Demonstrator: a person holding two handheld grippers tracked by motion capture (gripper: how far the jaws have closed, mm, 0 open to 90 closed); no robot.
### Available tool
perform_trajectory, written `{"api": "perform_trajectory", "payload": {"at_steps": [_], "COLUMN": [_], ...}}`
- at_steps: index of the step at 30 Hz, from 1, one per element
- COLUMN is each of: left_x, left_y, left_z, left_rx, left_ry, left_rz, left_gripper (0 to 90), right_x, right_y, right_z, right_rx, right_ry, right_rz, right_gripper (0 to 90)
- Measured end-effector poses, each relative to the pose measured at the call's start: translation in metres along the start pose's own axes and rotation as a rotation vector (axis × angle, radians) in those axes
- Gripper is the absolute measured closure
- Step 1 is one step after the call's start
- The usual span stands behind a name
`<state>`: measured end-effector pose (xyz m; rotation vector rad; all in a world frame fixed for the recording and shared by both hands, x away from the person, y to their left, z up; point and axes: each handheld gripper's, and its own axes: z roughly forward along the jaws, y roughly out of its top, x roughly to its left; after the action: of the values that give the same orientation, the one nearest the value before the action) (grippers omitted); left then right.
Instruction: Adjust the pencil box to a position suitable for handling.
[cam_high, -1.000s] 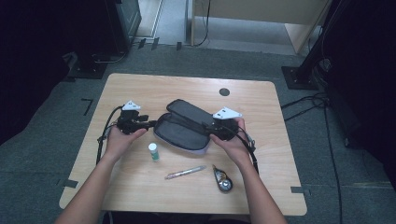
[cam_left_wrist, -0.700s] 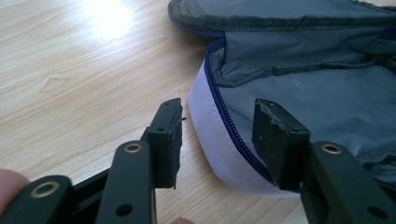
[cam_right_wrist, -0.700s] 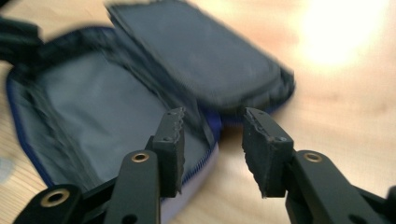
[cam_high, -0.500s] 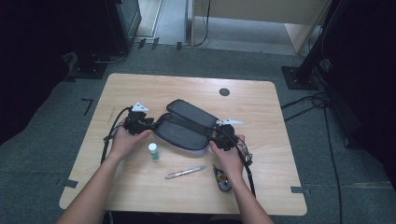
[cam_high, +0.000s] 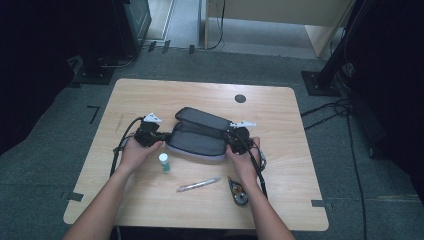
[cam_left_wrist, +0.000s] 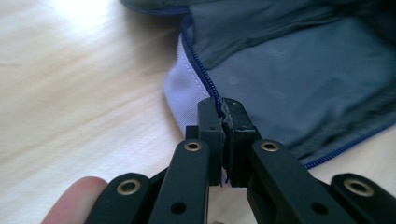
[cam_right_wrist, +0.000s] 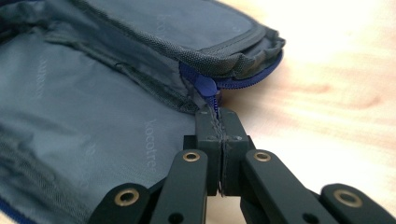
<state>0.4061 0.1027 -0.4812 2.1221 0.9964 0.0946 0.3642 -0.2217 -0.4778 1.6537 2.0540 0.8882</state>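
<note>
Grey fabric zip pouch (cam_high: 196, 140) w/ blue zipper lies open near centre of light wooden table (cam_high: 150, 95), lid flap folded back toward far side.

Left gripper (cam_high: 165, 136): at pouch's left end. Jaws have just been closing; in left gripper view the gripper (cam_left_wrist: 224, 109) is pinched tight on the pouch's edge (cam_left_wrist: 187, 93), right on the blue zipper line where the pale lining shows. No gap betw. jaws. Fingertip (cam_left_wrist: 77, 200) of the person's hand visible at lower left of that view.

Right gripper (cam_high: 229, 136): at pouch's right end. Jaws have also just been closing; in right gripper view the gripper (cam_right_wrist: 215, 119) is clamped on the seam just below the blue zipper pull (cam_right_wrist: 205, 86), fabric caught betw. the pads. Grey inner lining w/ printed lettering spreads to the left of the jaws.

Both hands rest on table, one at each end of pouch, approx. level w/ each other.

Other items, nearer the person: small white bottle w/ green label (cam_high: 163, 162), upright, just in front of pouch's left part; slim pen (cam_high: 198, 184) lying flat, well apart from pouch; tape dispenser-like object (cam_high: 238, 191) beside right forearm, detail unclear. Dark round grommet (cam_high: 240, 98) in table's far part.
</note>
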Motion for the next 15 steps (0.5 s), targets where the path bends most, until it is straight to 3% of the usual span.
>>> {"api": "perform_trajectory", "payload": {"at_steps": [9,13,15], "left_x": [-0.005,-0.002,0.001], "left_y": [-0.007,-0.01,-0.011], "left_z": [-0.006,-0.005,-0.01], "left_rx": [0.02,0.024,-0.008], "left_ry": [-0.026,-0.038,-0.044], "left_rz": [0.003,-0.013,-0.04], "left_gripper": [87.2,80.7,74.0], "right_x": [-0.003,-0.006,-0.009], "right_y": [0.01,0.009,0.009], "right_z": [0.012,0.014,0.013], "right_rx": [-0.032,-0.027,-0.042], "right_ry": [0.023,0.036,0.054], "right_rz": [-0.136,-0.134,-0.115], "right_gripper": [89.5,87.3,78.3]}}
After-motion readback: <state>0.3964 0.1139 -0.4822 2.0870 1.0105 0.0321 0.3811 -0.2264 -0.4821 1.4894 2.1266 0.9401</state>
